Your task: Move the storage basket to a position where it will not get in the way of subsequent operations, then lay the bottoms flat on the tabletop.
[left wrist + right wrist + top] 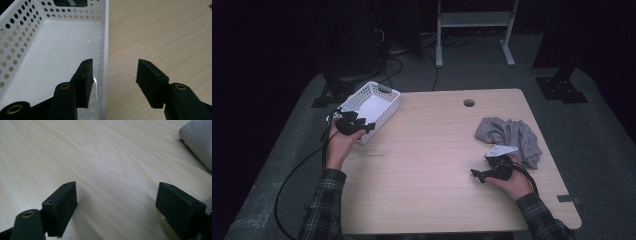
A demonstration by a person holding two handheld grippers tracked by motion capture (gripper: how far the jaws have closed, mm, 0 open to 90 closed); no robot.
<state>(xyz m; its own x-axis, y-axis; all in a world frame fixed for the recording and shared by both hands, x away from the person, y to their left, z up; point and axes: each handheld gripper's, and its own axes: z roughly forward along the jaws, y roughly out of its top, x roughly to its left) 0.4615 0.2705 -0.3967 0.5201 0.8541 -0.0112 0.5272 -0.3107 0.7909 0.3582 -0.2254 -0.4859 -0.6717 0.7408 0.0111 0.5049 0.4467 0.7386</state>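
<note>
Clearly the white perforated plastic basket (371, 103) is the thing in hand: it sits at the far left corner of the desk (432, 165), its floor bare, and the left gripper (113, 75) straddles its near right wall, 1 finger inside and 1 outside over the wood. Those fingers (85, 75) stand apart with the wall between them, not pressing on it.

By its look the basket should be light and fairly stiff, though thin hole-punched walls like these will likely flex a little under a hard squeeze. Smooth plastic can slip, so the rim of a side wall, where the edge is thickened, seems the best place to take hold; a grip near a corner would probably twist less than one at mid-wall. Being empty, it would slide easily on the desk if nudged.

Farther out, the right gripper (484, 173) rests low at the near right of the desk, its fingers (62, 202) wide apart with nothing between them. Just beyond it lies a crumpled grey cloth (511, 136), soft and limp, well apart from the basket.
</note>
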